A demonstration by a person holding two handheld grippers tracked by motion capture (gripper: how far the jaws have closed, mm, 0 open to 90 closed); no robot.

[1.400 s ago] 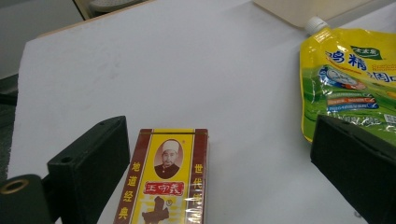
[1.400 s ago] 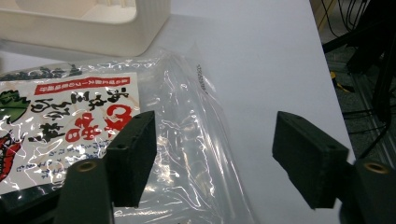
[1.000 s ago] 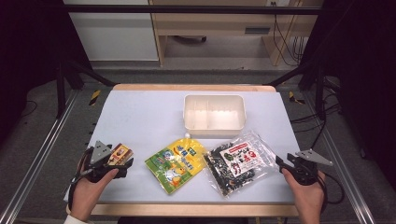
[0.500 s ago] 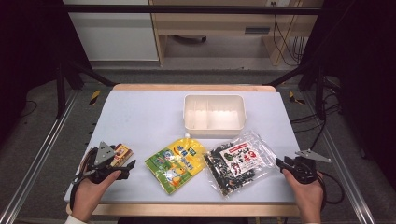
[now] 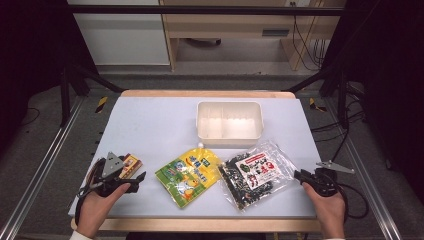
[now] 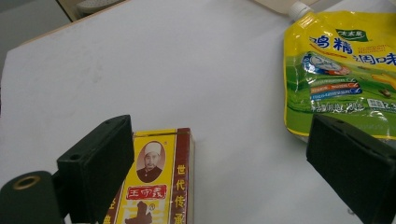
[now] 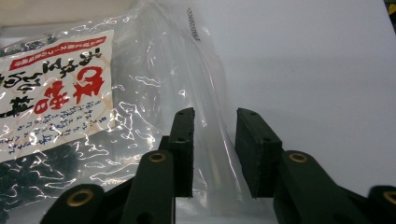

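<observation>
A clear bag of dark dried food with a white and red label lies at the front right of the table. My right gripper is at the bag's right edge. In the right gripper view its jaws have just been closing around the bag's clear edge. A gap remains and the pads do not press on the plastic. My left gripper stands wide open at the front left. A small yellow and red box lies beside its left jaw. A yellow-green spout pouch lies between the two grippers.
A white, empty rectangular tray stands at the middle back of the table. The pouch's white cap points toward it. Metal rails run along both sides of the table, and a cable trails from the right gripper.
The right gripper's jaws look slightly narrower at the bag's edge. Both hands, the bag, the pouch and the box stay where they were.
</observation>
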